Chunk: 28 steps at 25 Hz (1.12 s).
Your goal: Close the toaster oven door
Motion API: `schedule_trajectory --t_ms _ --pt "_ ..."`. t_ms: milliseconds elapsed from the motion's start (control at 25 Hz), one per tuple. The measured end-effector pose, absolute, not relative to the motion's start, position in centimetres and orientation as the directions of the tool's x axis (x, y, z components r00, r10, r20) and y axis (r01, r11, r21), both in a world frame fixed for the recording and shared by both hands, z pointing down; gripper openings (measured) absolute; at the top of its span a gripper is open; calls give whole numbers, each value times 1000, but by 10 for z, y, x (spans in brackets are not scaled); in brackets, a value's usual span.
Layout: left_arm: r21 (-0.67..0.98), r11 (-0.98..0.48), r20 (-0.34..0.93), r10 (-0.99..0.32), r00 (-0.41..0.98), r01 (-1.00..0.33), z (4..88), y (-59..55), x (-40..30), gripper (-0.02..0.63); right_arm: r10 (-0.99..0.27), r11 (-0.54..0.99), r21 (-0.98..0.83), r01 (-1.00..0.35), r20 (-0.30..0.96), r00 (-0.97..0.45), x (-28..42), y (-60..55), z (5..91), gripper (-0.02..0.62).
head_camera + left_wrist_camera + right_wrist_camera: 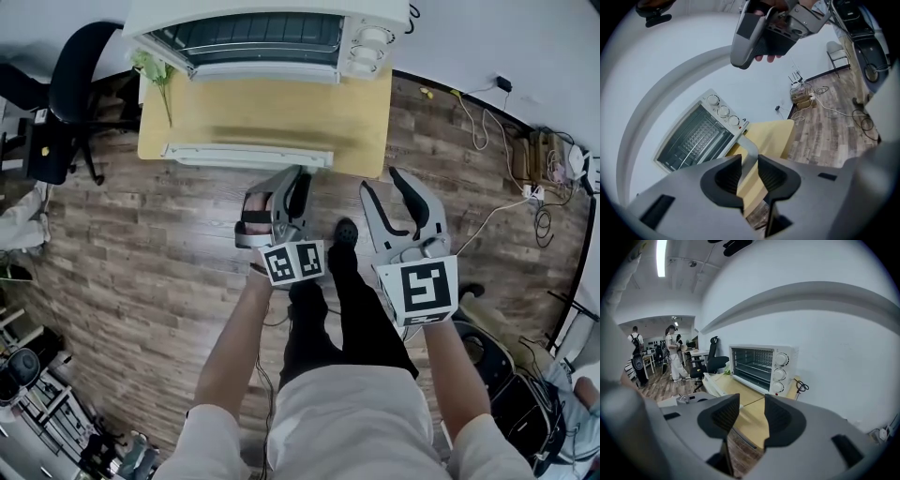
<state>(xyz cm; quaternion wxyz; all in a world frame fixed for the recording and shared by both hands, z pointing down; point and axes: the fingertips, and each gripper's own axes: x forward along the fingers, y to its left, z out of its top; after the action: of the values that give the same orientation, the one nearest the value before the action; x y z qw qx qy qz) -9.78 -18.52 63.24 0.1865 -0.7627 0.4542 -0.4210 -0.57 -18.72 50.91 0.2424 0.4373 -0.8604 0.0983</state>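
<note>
The white toaster oven (272,37) stands at the back of a wooden table (361,117), its door (253,117) folded down flat. The door's white handle bar (248,157) lies at the table's front edge. My left gripper (292,175) hovers just in front of the handle's right end, jaws apart. In the left gripper view the handle bar (750,149) shows through the gap of the left gripper (749,165), with the pads not pressing on it. My right gripper (382,180) hangs open to the right of the door with nothing in it. The right gripper (751,404) faces the oven (761,366).
A black office chair (80,66) stands left of the table, a green plant (155,70) at its left edge. Cables and a power strip (534,159) lie on the wood floor at right. People (672,352) stand far off in the room.
</note>
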Motion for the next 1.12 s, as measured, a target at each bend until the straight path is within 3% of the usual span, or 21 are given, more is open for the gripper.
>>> schedule_trajectory --t_ms 520,1120 --pt "-717 -468 401 -883 243 -517 569 -208 -96 104 -732 589 43 -807 452 -510 -2 -201 467 152" --pt "-755 -471 410 -882 232 -456 523 -241 -85 101 -732 633 50 -773 364 -576 18 -211 419 150"
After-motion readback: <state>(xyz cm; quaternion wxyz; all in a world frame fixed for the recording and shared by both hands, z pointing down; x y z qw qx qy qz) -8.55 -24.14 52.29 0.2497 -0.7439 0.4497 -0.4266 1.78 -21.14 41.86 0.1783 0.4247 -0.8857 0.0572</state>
